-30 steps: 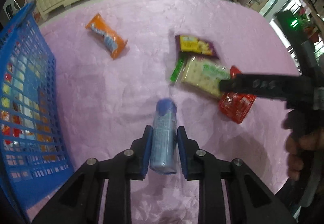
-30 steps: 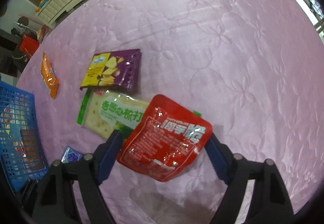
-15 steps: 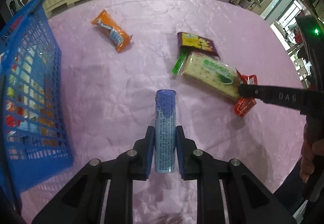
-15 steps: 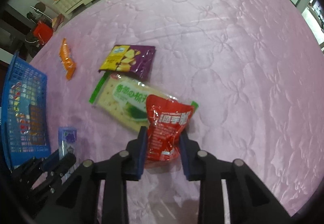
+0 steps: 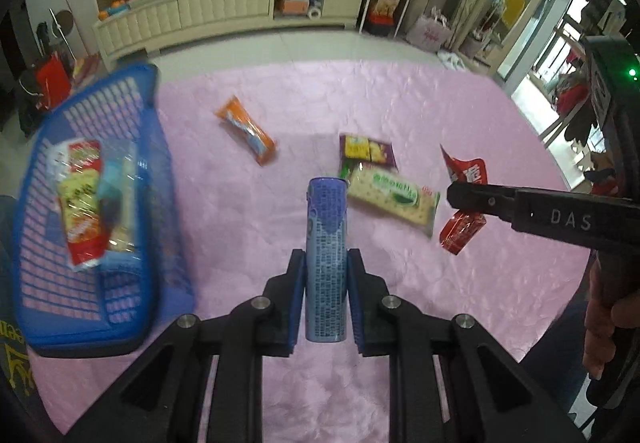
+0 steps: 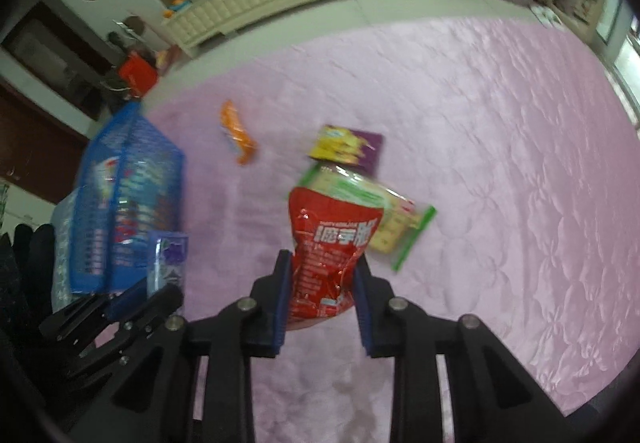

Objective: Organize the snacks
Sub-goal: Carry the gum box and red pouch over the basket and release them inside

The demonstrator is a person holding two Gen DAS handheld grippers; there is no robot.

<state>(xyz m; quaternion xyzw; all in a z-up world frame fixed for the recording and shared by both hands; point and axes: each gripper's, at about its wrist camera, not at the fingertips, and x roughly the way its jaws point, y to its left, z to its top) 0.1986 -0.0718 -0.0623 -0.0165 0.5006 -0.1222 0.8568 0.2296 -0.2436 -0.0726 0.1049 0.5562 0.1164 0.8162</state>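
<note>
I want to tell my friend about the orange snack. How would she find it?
Look at the pink cloth, then at the blue basket on its left side. Just right of the basket lies the orange packet, alone and flat. It is the only orange one, long and thin, with a blue and white stripe down its middle.

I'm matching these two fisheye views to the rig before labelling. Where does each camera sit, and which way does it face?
Left wrist: on the left gripper, facing forward and down at the blue packet it clamps and the pink cloth; a hand shows at right.
Right wrist: on the right gripper, facing down over the red pouch it clamps; no hand shows.
Shared: blue basket, orange wrapper, purple bag, cracker pack, and each other's gripper.
</note>
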